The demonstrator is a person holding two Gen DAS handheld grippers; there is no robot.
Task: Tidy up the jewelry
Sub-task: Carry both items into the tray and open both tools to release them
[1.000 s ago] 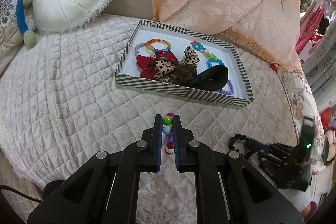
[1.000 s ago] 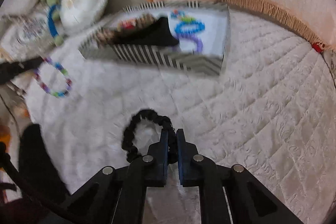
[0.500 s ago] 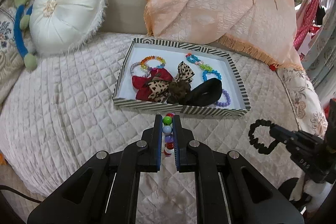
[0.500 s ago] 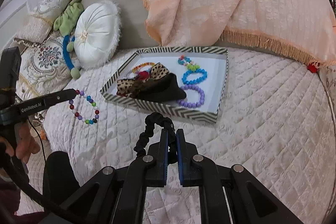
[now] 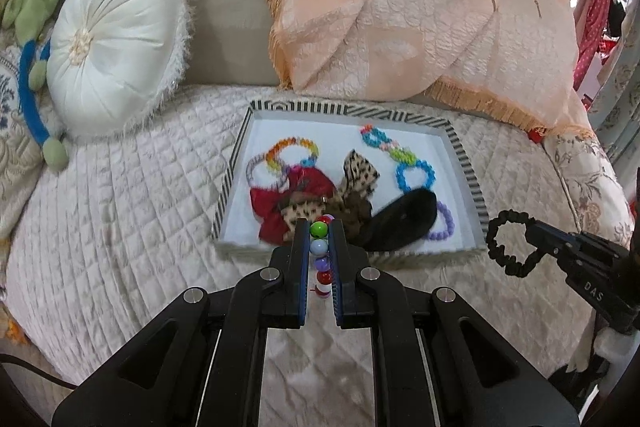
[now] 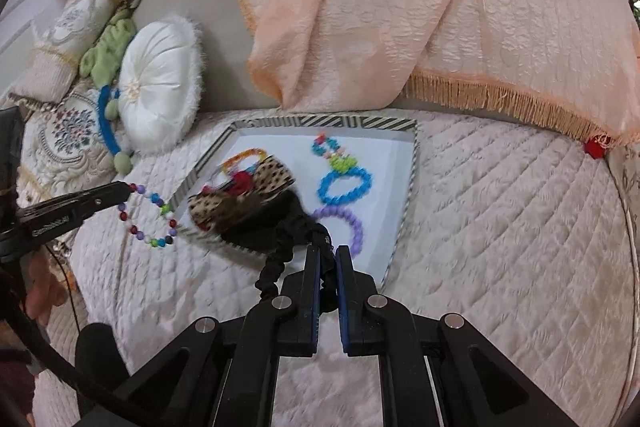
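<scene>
Left gripper [image 5: 320, 227]: pressed together on a multicoloured bead bracelet [image 5: 319, 251], whose beads run in a line between the two pads; in the right wrist view the rest of the loop [image 6: 150, 217] hangs free below the tips.
Right gripper [image 6: 327, 251]: pinching a black ruffled hair tie [image 6: 276, 259]; in the left wrist view the tie [image 5: 510, 247] hangs as an open ring from the tips.
Landmark: a striped-rim tray [image 5: 468, 167] with a white floor, lying on a quilted cream bedspread [image 5: 120, 219].
Bead bracelet vs tray: held just in front of the tray's near rim, towards its left corner.
Hair tie vs tray: held off the tray's near right corner, clear of the bedspread.
Writing: "DAS" on the right gripper's finger in the left wrist view; a white word on the left gripper's finger in the right wrist view, too blurred to read.
In the tray, near side: a black hair piece [image 5: 400, 223], a purple bead bracelet [image 5: 444, 223], a leopard-print bow [image 5: 356, 183], a red bow [image 5: 276, 203].
In the tray, far side: a blue bead bracelet [image 5: 414, 177], a rainbow bead bracelet [image 5: 294, 153], a pastel chain of rings [image 5: 384, 143].
Beyond the tray: a peach fringed throw [image 5: 400, 7] behind it, a round white cushion [image 5: 116, 39] to its far left.
</scene>
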